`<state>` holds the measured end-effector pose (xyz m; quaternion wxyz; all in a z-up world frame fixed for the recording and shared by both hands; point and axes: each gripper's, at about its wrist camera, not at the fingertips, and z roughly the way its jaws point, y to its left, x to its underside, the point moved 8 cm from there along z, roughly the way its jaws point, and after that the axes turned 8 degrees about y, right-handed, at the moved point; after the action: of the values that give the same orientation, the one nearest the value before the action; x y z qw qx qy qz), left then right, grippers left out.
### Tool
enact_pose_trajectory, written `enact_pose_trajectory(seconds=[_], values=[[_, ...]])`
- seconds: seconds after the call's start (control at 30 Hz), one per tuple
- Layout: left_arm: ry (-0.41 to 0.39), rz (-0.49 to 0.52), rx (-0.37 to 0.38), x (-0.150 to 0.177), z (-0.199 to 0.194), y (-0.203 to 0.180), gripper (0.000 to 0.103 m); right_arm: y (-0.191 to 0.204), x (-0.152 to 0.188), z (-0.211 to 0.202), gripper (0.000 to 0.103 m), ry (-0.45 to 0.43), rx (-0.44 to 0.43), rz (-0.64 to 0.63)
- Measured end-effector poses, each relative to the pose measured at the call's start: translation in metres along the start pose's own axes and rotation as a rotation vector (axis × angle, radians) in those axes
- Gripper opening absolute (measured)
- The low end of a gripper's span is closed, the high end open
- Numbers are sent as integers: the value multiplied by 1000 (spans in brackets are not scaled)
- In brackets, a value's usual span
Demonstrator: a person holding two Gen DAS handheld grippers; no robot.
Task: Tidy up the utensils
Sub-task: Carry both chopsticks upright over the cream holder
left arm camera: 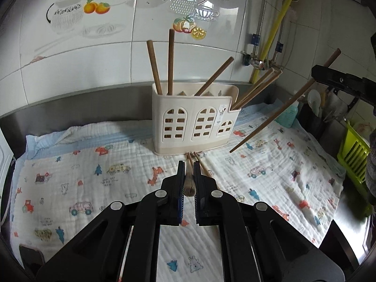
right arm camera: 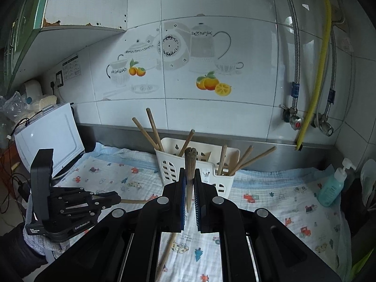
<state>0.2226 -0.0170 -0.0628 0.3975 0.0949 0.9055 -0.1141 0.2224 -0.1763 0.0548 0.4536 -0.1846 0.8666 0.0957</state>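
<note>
Wooden chopsticks fill both tools — the left gripper (left arm camera: pixel 189 176) clamps one chopstick (left arm camera: pixel 189 181), the right gripper (right arm camera: pixel 189 183) another (right arm camera: pixel 189 164). Each should probably be tipped upright over the cream holder (left arm camera: pixel 192 122) at the cloth's (left arm camera: pixel 70 188) back edge — then released.

Dim, cool daylight, soft shadows, glare on the wall tiles (left arm camera: pixel 112 65), strong fisheye bending and dark corners.

Matt wooden chopsticks (left arm camera: pixel 171 62), glossy plastic holder (left arm camera: pixel 195 127)
</note>
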Motion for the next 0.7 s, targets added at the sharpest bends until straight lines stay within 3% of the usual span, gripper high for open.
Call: enact_pose_trajectory(seconds=[0.47, 0.7], values=[[-51, 84, 22, -71, -20, -15, 6, -27, -87, -4, 6, -57, 77, -33], [-138, 109, 29, -116, -52, -25, 6, -45, -90, 33, 6, 17, 87, -9]])
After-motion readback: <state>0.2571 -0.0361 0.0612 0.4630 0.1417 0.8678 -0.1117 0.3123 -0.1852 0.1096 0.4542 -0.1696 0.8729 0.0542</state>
